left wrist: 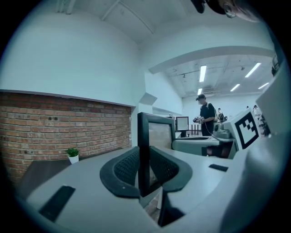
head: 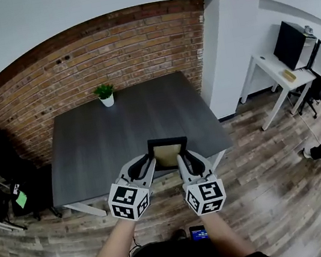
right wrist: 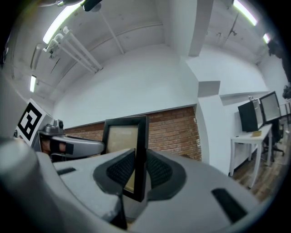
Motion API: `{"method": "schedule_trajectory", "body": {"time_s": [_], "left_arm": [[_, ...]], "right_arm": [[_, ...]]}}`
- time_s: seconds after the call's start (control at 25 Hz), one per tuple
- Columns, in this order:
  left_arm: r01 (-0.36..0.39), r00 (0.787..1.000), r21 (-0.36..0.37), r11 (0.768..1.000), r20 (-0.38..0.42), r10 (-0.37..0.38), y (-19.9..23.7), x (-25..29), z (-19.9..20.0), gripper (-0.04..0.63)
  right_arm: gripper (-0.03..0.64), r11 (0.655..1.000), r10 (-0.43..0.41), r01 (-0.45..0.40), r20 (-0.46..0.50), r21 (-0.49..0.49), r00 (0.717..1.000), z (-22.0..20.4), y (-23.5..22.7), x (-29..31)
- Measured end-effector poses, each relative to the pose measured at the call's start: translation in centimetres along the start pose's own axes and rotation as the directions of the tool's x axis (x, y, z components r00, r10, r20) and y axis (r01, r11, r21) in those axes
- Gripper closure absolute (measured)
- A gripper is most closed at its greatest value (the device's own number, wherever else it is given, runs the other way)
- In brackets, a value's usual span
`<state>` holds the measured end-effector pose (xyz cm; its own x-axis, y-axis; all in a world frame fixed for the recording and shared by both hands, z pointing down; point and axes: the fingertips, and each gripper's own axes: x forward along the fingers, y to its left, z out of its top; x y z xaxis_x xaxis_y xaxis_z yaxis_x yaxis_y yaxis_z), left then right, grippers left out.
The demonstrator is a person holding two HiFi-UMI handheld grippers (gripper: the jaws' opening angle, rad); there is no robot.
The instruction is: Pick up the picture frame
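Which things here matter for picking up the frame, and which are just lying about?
In the job: picture frame; left gripper, shut on its left edge; right gripper, shut on its right edge.
Lying about: potted plant; dark table; white desk; monitors.

The left gripper [left wrist: 144, 169] has its dark ribbed fingers [left wrist: 126, 167] pressed together on the near black edge of the picture frame [left wrist: 158, 133], which stands upright between them. At the frame's far side the right gripper [left wrist: 179, 144] reaches in, its marker cube showing at the right. Behind to the left a small potted plant [left wrist: 72, 154] stands on the dark desk [left wrist: 38, 173] before a brick wall [left wrist: 63, 123], and a person [left wrist: 207, 116] stands far back under strip lights [left wrist: 202, 73].
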<state>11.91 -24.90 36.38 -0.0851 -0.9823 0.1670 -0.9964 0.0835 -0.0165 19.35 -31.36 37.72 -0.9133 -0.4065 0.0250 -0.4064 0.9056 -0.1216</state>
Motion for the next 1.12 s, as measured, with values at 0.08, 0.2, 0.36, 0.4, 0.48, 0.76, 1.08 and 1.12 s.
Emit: {"method": "schedule_trajectory", "body": {"time_s": [0.08,0.2,0.36,0.4,0.48,0.76,1.08,1.12], "left_arm": [[-0.005,1.0,-0.007,1.0,0.008,0.005,0.2,-1.0,-0.1,0.534],[-0.009,1.0,-0.015,1.0,0.02,0.009,0.8,-2.8,-0.2,0.534],[-0.013,0.999,-0.041,0.999,0.041,0.014,2.1,-6.1,-0.6,0.534],[-0.014,0.999,-0.049,0.999,0.046,0.017,2.4,-7.0,-0.7,0.534],[-0.017,0.998,-0.061,0.998,0.054,0.02,3.1,-8.9,-0.9,0.534],[0.015,0.997,-0.115,0.993,0.078,-0.006,5.3,-15.1,-2.4,0.535],[0.037,0.997,-0.171,0.985,0.08,-0.024,5.0,-17.2,-5.3,0.538],[0.031,0.997,-0.172,0.985,0.076,-0.018,4.9,-17.2,-5.5,0.538]], "right_arm": [[0.538,1.0,0.007,-0.007,-0.002,0.0,1.0,-0.1,1.0,-0.3],[0.538,1.0,0.01,-0.01,-0.002,-0.007,1.0,-0.1,2.7,-0.6],[0.539,0.999,0.023,-0.023,-0.008,-0.029,1.0,0.0,6.2,-1.2],[0.538,0.999,0.028,-0.028,-0.012,-0.035,1.0,0.1,7.2,-1.3],[0.538,0.998,0.035,-0.036,-0.02,-0.046,0.999,0.1,9.2,-1.6],[0.539,0.995,0.047,-0.051,-0.052,-0.081,0.998,-0.7,15.6,-2.5],[0.54,0.994,0.053,-0.061,-0.086,-0.089,0.995,-2.9,17.5,-4.1],[0.54,0.994,0.063,-0.07,-0.085,-0.085,0.994,-3.1,17.5,-4.2]]}}
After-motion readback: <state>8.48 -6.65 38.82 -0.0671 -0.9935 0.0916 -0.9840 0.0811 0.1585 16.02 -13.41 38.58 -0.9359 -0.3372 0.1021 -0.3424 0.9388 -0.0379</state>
